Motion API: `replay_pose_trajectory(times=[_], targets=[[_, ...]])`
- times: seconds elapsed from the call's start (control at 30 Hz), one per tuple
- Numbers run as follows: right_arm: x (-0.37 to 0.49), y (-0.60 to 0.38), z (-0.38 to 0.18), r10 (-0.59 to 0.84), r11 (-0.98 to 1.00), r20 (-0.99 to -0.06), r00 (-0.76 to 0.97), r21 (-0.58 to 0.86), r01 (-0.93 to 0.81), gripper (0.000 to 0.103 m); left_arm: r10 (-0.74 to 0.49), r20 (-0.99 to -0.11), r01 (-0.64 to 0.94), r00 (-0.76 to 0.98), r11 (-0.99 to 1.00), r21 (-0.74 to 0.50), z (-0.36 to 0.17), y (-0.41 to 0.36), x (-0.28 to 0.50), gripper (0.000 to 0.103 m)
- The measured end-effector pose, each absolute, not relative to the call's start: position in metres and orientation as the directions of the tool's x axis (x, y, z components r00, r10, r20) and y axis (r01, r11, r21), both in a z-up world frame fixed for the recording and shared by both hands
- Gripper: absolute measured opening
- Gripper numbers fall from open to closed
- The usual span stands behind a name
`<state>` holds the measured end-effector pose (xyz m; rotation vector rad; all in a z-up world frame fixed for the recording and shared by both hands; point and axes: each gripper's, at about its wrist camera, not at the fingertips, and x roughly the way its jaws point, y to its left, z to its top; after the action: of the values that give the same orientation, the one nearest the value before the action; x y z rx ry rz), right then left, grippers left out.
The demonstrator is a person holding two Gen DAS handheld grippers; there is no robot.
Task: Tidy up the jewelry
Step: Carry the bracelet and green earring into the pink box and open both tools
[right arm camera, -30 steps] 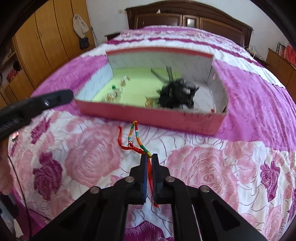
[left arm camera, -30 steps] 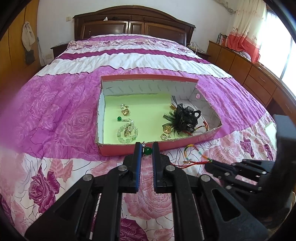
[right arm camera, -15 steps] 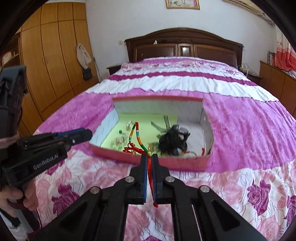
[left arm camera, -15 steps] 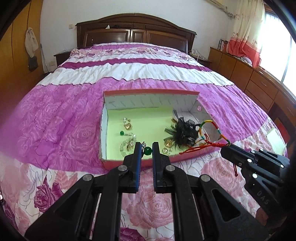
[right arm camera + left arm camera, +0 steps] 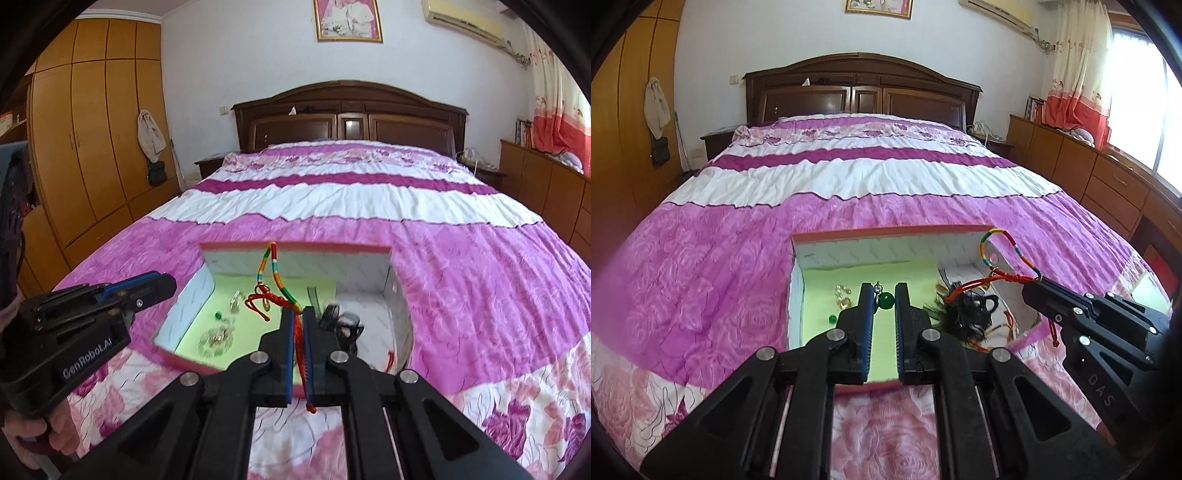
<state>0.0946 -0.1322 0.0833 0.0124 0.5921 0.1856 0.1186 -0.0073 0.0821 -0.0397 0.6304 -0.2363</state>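
Both grippers had risen off the bedspread since the earlier frames, and the cord bracelet that had lain on the quilt in front of the box now hung in the air over it. Nearest the right camera, the right gripper [image 5: 298, 314] had its fingers pressed together on the red tail of the braided bracelet [image 5: 275, 280] — the tail ran back between the pads while the red, green and yellow loop stood up ahead of the tips, its long axis pointing away toward the far wall of the box. Beside it, the left gripper [image 5: 885, 295] pinched a green bead earring [image 5: 885, 300] by its metal hook, the bead showing between the tips. Below and just ahead of both sat the open pink box [image 5: 886, 233] on the bed [image 5: 701, 280], its green floor already holding small gold pieces, a loose green bead and a black feathered hair clip [image 5: 971, 312]. The bracelet hung over the right half, near the clip; the earring over the left half, near the gold pieces — so each piece seemed to need only lowering and release.
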Motion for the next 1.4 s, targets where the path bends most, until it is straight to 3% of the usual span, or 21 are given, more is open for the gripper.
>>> replay_pose_trajectory(times=[0.57,1.0,1.4], targets=[[0.14,-0.136,0.051,0.131,0.991,-0.593,0.794,0.069,-0.112,0.006,-0.179,-0.602,0.145,0.778,0.984,-0.106,0.05,-0.007,0.16,0.002],[0.173,-0.141,0.008,0.113,0.994,-0.683,0.722,0.074,-0.085,0.006,-0.135,-0.716,0.125,0.685,0.99,-0.067,0.001,-0.017,0.193,0.003],[0.181,-0.146,0.005,0.129,0.991,-0.68,0.721,0.114,-0.069,0.009,-0.147,-0.765,0.132,0.628,0.988,-0.082,-0.015,-0.019,0.197,0.003]])
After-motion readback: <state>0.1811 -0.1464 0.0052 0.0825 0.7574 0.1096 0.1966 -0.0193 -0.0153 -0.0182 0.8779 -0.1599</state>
